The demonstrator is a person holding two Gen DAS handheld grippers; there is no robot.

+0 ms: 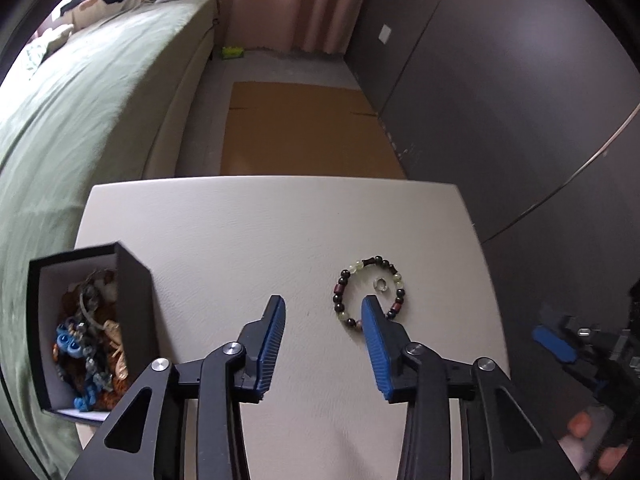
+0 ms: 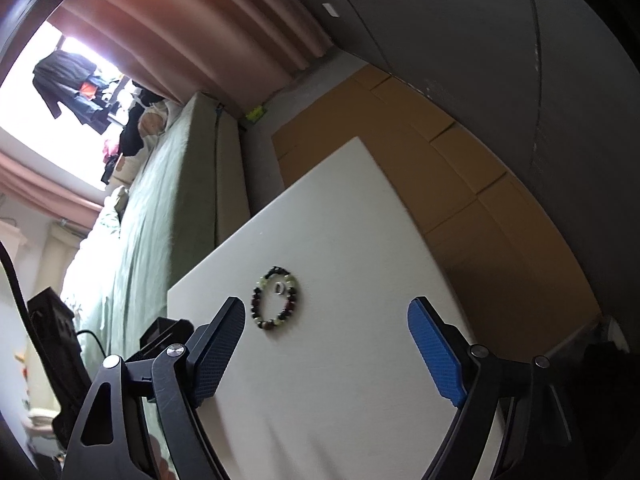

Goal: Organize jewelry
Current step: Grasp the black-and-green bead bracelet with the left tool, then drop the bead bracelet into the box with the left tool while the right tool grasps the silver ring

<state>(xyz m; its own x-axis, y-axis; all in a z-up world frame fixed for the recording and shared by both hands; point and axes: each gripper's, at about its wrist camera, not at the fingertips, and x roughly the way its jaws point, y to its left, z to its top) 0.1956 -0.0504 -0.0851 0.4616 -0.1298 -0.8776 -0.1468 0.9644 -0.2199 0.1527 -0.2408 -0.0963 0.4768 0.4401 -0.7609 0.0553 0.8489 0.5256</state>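
Bracelet: a beaded bracelet (image 1: 369,293) lies flat in a loose ring on the white counter (image 1: 256,232), toward its right half in the left wrist view; dark, reddish and pale green beads alternate.
Ring: a small silver ring (image 1: 380,284) rests inside the bracelet's loop, near its far side, apparently not touching the beads. Both are loose pieces left out, so I judge them the next things to be put away.
Box: an open black jewelry box (image 1: 92,332) sits at the counter's left edge, tilted in the fisheye, already holding a tangle of blue, orange and grey pieces; likely the place the loose pieces are meant to go.
Left tongs: the left tongs (image 1: 324,308) stand partly apart with nothing between them; the right blue tip overlaps the bracelet's near edge in the view, though contact cannot be told. They seem lined up a little left of the bracelet.
Right tongs: the right tongs (image 2: 326,312) are spread wide and empty, above the counter with the bracelet just ahead of the gap, toward the left finger.
Surroundings: a bed with a green cover (image 1: 80,100) runs along the left, flattened cardboard (image 1: 304,132) lies on the floor beyond the counter, and pink curtains (image 1: 280,0) hang at the far wall.
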